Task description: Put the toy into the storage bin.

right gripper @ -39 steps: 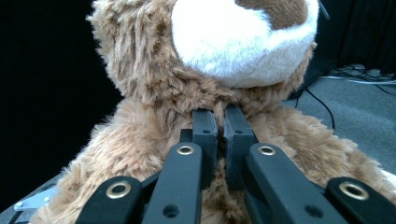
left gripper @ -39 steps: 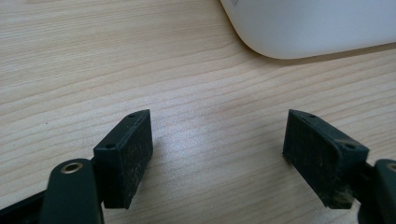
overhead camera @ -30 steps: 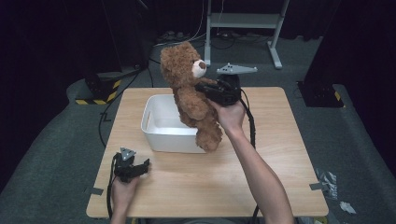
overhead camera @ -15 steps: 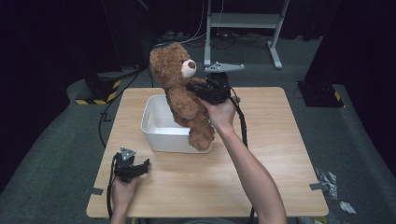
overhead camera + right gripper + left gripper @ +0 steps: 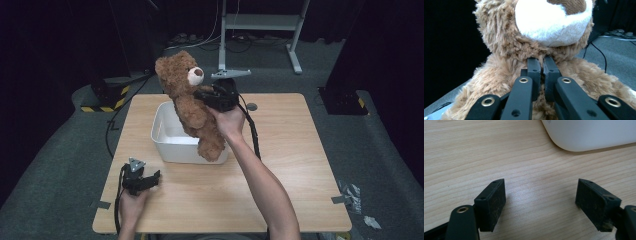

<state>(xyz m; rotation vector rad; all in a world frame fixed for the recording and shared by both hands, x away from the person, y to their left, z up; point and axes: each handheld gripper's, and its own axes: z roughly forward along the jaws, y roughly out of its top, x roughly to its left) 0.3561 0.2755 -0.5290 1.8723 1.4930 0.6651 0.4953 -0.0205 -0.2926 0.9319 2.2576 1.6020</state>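
Left gripper (image 5: 150, 178), black plastic, sits low on the pale wood-grain surface (image 5: 290, 165) near its front-left corner, a hand wrapped round the body, grey three-cornered plate on top. In the left gripper view its fingers (image 5: 491, 202) stand wide apart, flat matte rectangular pads with scuffed faces, only bare wood between them. The rounded bottom corner of the white smooth plastic rectangular bin (image 5: 589, 135) lies just ahead.

From above, the bin (image 5: 162, 135) sits left of centre on the surface, open top, rounded corners, glossy walls.

Brown fuzzy plush teddy bear (image 5: 192, 107) with a cream muzzle hangs tilted above the bin, head toward the far-left, one leg dangling over the bin's right front edge.

Right gripper (image 5: 210, 96), black, cable trailing down the forearm, is clamped on the bear at chest level. In the right gripper view its fingers (image 5: 534, 72) are pinched narrow into shaggy fur just under the chin of the bear (image 5: 499, 82).
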